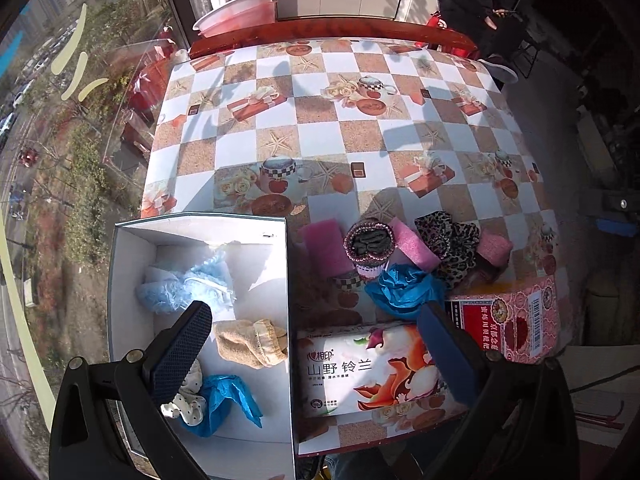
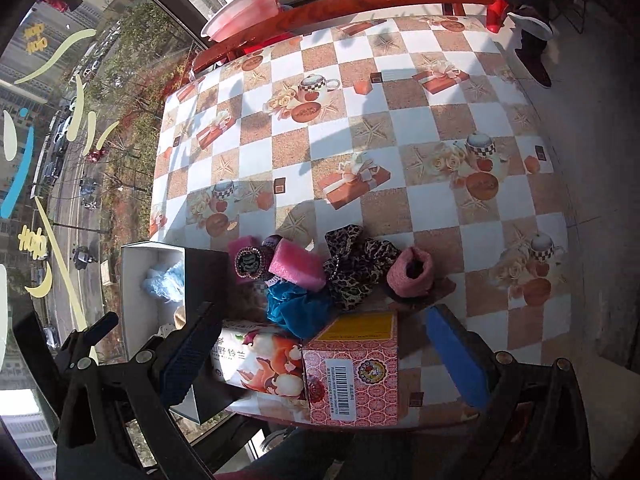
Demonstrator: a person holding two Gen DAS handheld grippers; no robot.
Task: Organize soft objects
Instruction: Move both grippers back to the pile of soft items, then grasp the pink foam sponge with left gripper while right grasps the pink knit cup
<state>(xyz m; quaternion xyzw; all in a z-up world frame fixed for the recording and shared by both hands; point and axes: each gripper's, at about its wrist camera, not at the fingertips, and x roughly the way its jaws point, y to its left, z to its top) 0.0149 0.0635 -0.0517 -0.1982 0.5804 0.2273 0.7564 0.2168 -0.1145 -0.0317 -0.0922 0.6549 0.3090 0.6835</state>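
A white open box (image 1: 132,264) sits at the table's near left and holds a pale blue fluffy cloth (image 1: 188,284), a tan sock (image 1: 250,342), a blue crumpled piece (image 1: 228,400) and a dotted scrunchie (image 1: 188,404). To its right lie a pink sponge (image 1: 322,248), a rolled dark sock (image 1: 370,250), a second pink sponge (image 1: 412,244), a leopard scrunchie (image 1: 448,244), a pink rolled sock (image 2: 412,270) and a blue cloth (image 1: 404,290). My left gripper (image 1: 316,354) is open above the box edge and a tissue pack (image 1: 368,372). My right gripper (image 2: 320,356) hangs open over a pink carton (image 2: 352,372).
The checkered tablecloth (image 1: 360,128) stretches far behind the pile. A red wooden rail (image 1: 320,32) and a pink basin (image 1: 236,12) stand at the far edge. A window (image 1: 48,160) runs along the left. A seated person (image 1: 476,4) is at the far right.
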